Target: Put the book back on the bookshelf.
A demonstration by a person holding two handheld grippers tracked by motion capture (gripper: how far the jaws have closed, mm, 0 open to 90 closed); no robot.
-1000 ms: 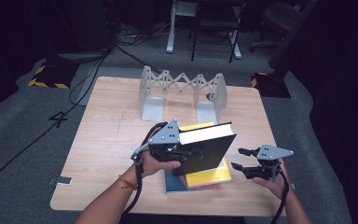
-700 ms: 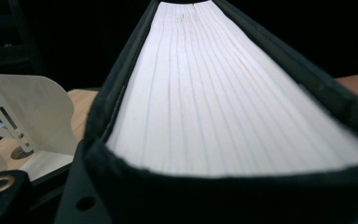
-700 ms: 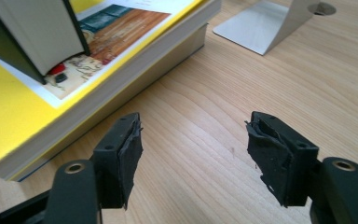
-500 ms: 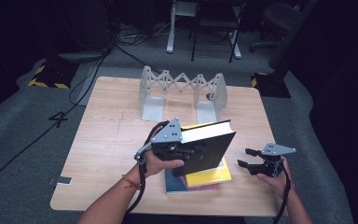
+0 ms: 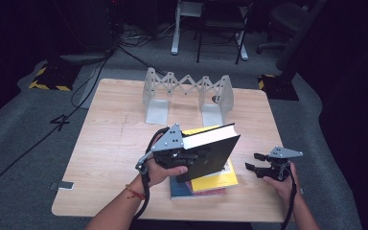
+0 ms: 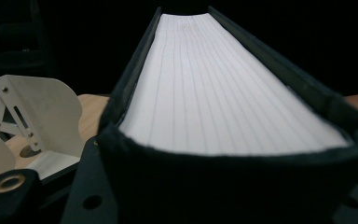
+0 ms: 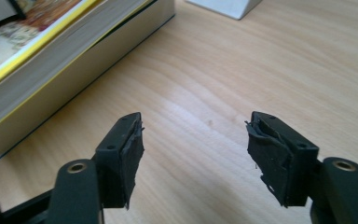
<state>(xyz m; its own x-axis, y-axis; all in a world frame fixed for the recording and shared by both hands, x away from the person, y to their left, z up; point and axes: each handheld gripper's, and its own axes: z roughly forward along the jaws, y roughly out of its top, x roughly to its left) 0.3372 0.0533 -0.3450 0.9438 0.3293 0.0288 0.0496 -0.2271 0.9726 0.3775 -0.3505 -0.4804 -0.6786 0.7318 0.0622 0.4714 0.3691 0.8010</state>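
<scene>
Tongs first: the left tongs (image 5: pixel 184 155) are clamped on a thick black hardcover book (image 5: pixel 211 151), tilted up off the stack with its white page edge facing up, gripped at one short end. From the left gripper view it's a soft fuzzy-looking black cover wrapped around smooth, finely lined pages. The right tongs (image 7: pixel 193 156) hang wide open with nothing in them, low over the bare light wood desk (image 5: pixel 115 143), worn black pads looking a bit ragged.

Just beside them sits the stack: a glossy yellow paperback book (image 5: pixel 218 179) on a darker book, lying flat. At the far side stands a grey expanding metal book rack (image 5: pixel 187 93), empty.

My guess is the books go into that rack, so barely started: one lifted, none slotted.
</scene>
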